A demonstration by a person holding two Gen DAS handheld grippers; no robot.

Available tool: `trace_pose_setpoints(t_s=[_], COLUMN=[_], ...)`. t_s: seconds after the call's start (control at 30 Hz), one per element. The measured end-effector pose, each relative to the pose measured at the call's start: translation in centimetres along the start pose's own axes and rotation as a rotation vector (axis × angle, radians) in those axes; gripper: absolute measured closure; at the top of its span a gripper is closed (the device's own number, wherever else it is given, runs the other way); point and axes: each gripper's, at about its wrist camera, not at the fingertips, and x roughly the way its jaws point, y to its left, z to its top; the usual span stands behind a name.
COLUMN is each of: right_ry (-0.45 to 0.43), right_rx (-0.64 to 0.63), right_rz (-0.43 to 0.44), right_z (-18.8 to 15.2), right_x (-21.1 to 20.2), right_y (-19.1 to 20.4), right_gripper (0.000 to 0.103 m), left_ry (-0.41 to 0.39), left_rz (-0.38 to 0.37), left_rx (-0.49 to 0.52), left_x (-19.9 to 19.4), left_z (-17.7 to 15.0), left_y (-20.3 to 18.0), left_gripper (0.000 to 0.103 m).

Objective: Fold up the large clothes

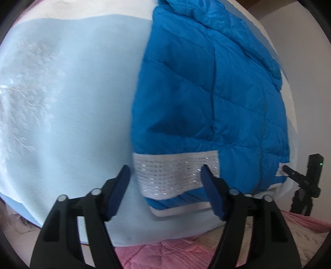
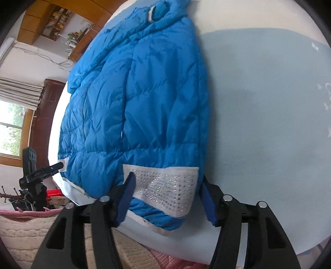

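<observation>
Shelf contents (image 2: 60,19) too small to identify; blue jacket's (image 1: 206,93) collar end cut off at the top edge.

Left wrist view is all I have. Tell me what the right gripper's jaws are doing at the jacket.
Observer: The right gripper has its jaws open, straddling a white studded band at the hem of the blue puffer jacket. They are not pinching it.
Operator: Describe the jacket's far end.
Observer: At the collar end there is a blue tab with white trim.
Operator: Report the room beyond it.
Observer: A window under a gathered curtain shows at the left edge of the right wrist view.
</observation>
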Motion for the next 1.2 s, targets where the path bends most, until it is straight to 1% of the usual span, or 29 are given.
trace_pose_setpoints(t_s=[0.03,0.07,0.1,0.13,0.17,0.2,0.23,0.27,0.3,0.33,0.37,0.43,0.57,0.63,0.7,0.8,0.9,0.93,1.0,1.07,1.13,1.2], right_ry=[-0.001,-0.003,-0.004,-0.007,-0.011,-0.016,-0.021,-0.027,-0.031,-0.038,-0.044,-0.057,-0.063,-0.046,-0.016,0.002,0.002,-0.003,-0.030,-0.086,-0.142,-0.181], right_rx=[0.003,0.005,0.006,0.009,0.019,0.039,0.060,0.079,0.084,0.072,0.061,0.051,0.067,0.061,0.056,0.092,0.107,0.097,0.075,0.057,0.029,-0.005], right_rz=[0.005,0.012,0.011,0.010,0.014,0.024,0.043,0.062,0.068,0.062,0.060,0.080,0.156,0.163,0.144,0.147,0.152,0.152,0.178,0.240,0.277,0.284], right_z=[-0.1,-0.1,-0.2,-0.2,-0.3,-0.2,-0.1,0.0,0.0,0.0,-0.1,-0.4,-1.0,-1.5,-2.1,-2.0,-1.6,-1.6,-1.7,-1.2,-0.3,0.9], right_x=[0.0,0.1,0.2,0.2,0.1,0.1,0.1,0.1,0.0,-0.1,-0.3,-0.8,-1.8,-1.8,-1.3,-0.3,0.0,-0.2,-1.2,-3.1,-5.0,-6.4], right_y=[-0.1,-0.1,-0.1,-0.2,-0.6,-0.8,-1.0,-1.2,-1.2,-1.0,-0.8,-0.6,-1.1,-1.1,-1.2,-1.8,-1.8,-1.7,-1.1,-0.5,0.5,1.6], right_gripper=[0.048,0.050,0.053,0.059,0.062,0.073,0.080,0.083,0.086,0.088,0.089,0.091,0.092,0.092,0.092,0.092,0.092,0.092,0.092,0.092,0.093,0.093], left_ry=[0.003,0.002,-0.001,-0.002,-0.005,-0.009,-0.015,-0.024,-0.030,-0.036,-0.045,-0.061,-0.088,-0.084,-0.067,-0.035,-0.027,-0.032,-0.063,-0.105,-0.147,-0.194], left_rz=[-0.011,-0.012,-0.010,-0.010,-0.018,-0.031,-0.034,-0.034,-0.039,-0.040,-0.044,-0.057,-0.083,-0.081,-0.063,-0.038,-0.045,-0.056,-0.114,-0.174,-0.223,-0.260], left_rx=[-0.005,-0.009,-0.011,-0.015,-0.017,-0.017,-0.019,-0.020,-0.020,-0.018,-0.014,-0.006,0.003,0.013,0.027,0.015,0.004,0.004,0.005,0.013,0.015,0.022], left_x=[0.1,0.3,0.5,0.6,0.7,0.6,0.9,0.9,0.9,0.8,0.6,0.1,-1.1,-1.4,-1.3,-0.2,0.1,-0.2,-1.8,-3.5,-5.3,-7.1], left_z=[-0.2,-0.4,-0.4,-0.5,-0.5,-0.5,-0.3,-0.4,-0.4,-0.6,-0.7,-1.1,-2.3,-2.9,-3.5,-3.3,-2.8,-2.7,-2.4,-1.8,-1.0,0.3], left_y=[0.1,0.0,-0.1,-0.1,-0.2,-0.3,-0.8,-0.9,-1.0,-0.9,-1.1,-1.4,-1.1,-0.9,-0.6,0.4,0.6,0.7,0.6,0.5,0.0,-0.6], left_gripper=[0.047,0.048,0.050,0.053,0.058,0.060,0.065,0.072,0.074,0.083,0.087,0.090,0.092,0.092,0.092,0.091,0.091,0.092,0.092,0.092,0.092,0.092])
